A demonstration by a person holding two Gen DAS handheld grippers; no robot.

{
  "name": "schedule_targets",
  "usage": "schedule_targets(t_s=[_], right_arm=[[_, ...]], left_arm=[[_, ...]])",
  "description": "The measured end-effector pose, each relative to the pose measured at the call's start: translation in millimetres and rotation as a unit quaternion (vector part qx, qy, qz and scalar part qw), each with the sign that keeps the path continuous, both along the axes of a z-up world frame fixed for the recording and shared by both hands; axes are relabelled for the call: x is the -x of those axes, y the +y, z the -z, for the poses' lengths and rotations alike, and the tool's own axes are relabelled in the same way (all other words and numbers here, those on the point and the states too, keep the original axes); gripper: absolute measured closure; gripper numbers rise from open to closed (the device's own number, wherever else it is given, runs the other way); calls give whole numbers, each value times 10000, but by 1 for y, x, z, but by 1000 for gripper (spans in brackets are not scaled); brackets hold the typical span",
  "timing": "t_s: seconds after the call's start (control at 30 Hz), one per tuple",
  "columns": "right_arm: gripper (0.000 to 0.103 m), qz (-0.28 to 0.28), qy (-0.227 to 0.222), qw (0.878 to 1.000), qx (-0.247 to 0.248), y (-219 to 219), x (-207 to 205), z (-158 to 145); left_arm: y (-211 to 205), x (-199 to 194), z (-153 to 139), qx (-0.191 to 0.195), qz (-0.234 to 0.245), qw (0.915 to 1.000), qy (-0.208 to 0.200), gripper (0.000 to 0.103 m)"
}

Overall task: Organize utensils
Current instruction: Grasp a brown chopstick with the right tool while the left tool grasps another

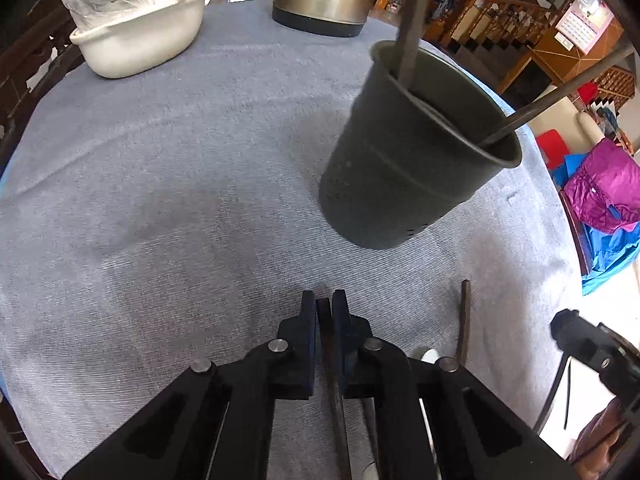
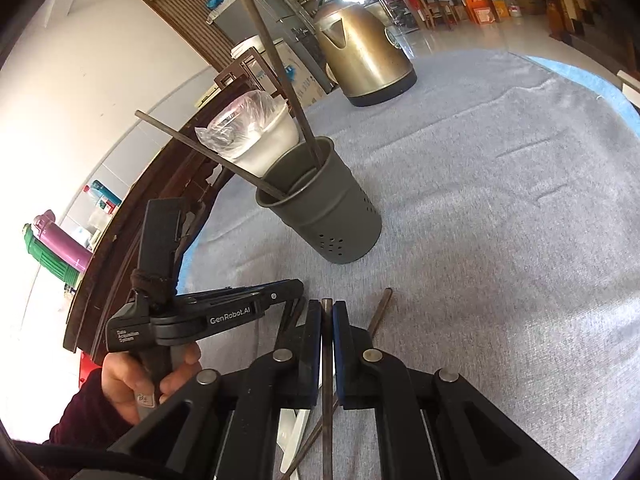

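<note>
Working over a round table (image 1: 160, 200) draped in a grey-blue cloth, I am seeing a brass-coloured kettle (image 2: 366, 64) at the far side and a white basin (image 1: 140, 40) of bagged things near the left rim, with a tiled room, a wooden staircase and shelves beyond. The dark perforated holder (image 1: 408, 168) is standing right of centre, two chopsticks (image 2: 276, 76) already leaning out of it. Both tools are pinching narrow: the left gripper (image 1: 324, 304) is closing on one dark chopstick (image 1: 334, 392), the right gripper (image 2: 327, 312) on another (image 2: 327, 384), each stick running back under its jaws. A loose chopstick (image 1: 465, 320) and a pale utensil (image 2: 294, 436) are lying just beside them on the cloth. My worry is that two long sticks heading for one opening may be crossing each other, or knocking the leaning pair and tipping the light holder. A slim stick may also be pivoting in so small a pinch.
</note>
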State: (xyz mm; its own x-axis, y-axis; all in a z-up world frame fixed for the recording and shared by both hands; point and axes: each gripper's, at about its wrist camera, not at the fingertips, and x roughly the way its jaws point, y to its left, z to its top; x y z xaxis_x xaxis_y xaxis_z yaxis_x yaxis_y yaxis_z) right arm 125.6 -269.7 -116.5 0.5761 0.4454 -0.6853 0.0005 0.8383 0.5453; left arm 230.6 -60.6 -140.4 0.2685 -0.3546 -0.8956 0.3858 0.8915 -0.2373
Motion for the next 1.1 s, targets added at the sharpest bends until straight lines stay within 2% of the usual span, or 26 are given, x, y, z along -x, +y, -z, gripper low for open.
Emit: schedule_targets(t_s=[0.3,0.37,0.43,0.57,0.63,0.67,0.7,0.73,0.9,1.1], right_arm=[[97,38,-102,9999,-77,0,4,-3],[97,43,-59,9999,-110,2,2,0],[97,66,-14,9999,-121,2,1,3],[97,167,63,9998,-93,-3,-1,8],[97,262,112,9996,-66,-7,-2,13],[97,315,143,9994,-68,-10,-3,16],[97,377,190,9991,-58,-13,-4,19],[97,441,249,9987,-21,-17,-5,24],[97,686,585,9959,-64,-33,-10,41],[96,704,907,9931,-227,-41,-17,56]], left_arm=[[37,3,-8,-30,-361,9993,-82,95],[39,5,-9,-61,-411,9991,-80,91],[40,9,-9,-75,-397,9991,-89,76],[35,20,3,-166,-362,9992,-75,73],[34,24,6,-203,-359,9991,-138,77],[33,26,6,-232,-329,9990,-170,81],[33,28,6,-255,-281,9991,-194,90],[32,29,6,-242,-253,9992,-205,93],[29,35,-3,-217,-289,9986,-381,95],[42,54,-26,27,-482,9970,-610,95]])
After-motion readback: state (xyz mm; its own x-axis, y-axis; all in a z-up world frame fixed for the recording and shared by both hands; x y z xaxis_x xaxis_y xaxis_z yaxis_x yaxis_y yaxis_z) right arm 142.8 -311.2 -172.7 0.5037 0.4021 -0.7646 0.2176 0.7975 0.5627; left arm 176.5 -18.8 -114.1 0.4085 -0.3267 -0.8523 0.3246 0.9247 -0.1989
